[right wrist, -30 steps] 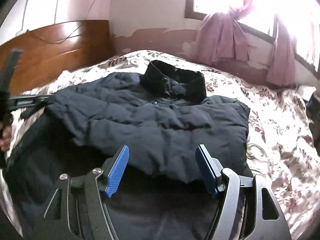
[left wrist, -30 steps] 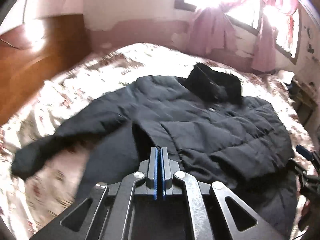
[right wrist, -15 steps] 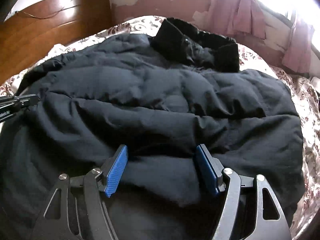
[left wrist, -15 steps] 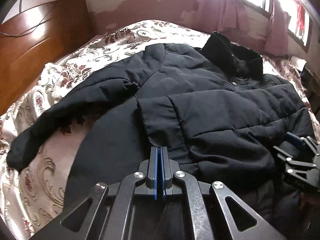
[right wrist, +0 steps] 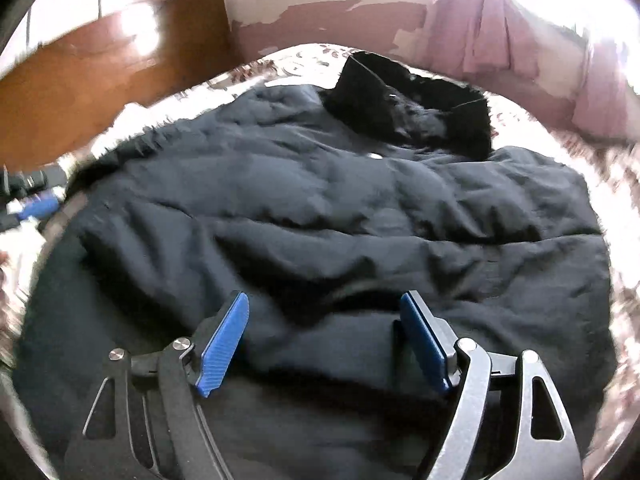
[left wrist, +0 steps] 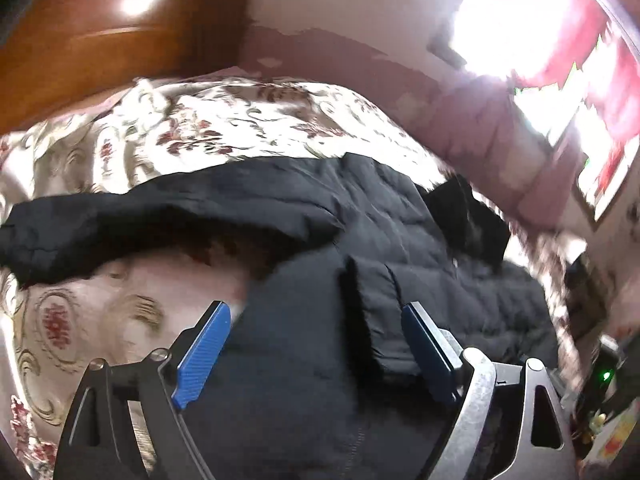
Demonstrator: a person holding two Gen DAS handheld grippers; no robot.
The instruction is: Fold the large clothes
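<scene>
Far left, the headboard [left wrist: 100,40] stood behind the bed [left wrist: 224,128], w/ its flowered cover bare on that side. The jacket [left wrist: 360,240] lay spread across the bed, dark and puffy, one sleeve [left wrist: 120,232] stretched out to the left over the cover, collar [right wrist: 404,100] toward the far wall. Left tongs [left wrist: 316,356] were wide apart, nothing between the pads, low over the jacket's near left part where a flap edge showed. Right tongs [right wrist: 324,344] were also wide apart and empty, just above the front panel near the hem. Prob. next step: fold the loose sleeve in over the body; best to pinch it near the cuff, both layers, lift only enough to clear, then lay it flat w/o dragging the body. Puffy fill would likely spring back, so press after. Room: open cover to the left and beyond the collar; right side tighter, curtain [right wrist: 500,28] and wall close by. Near bed edge wasn't visible.
</scene>
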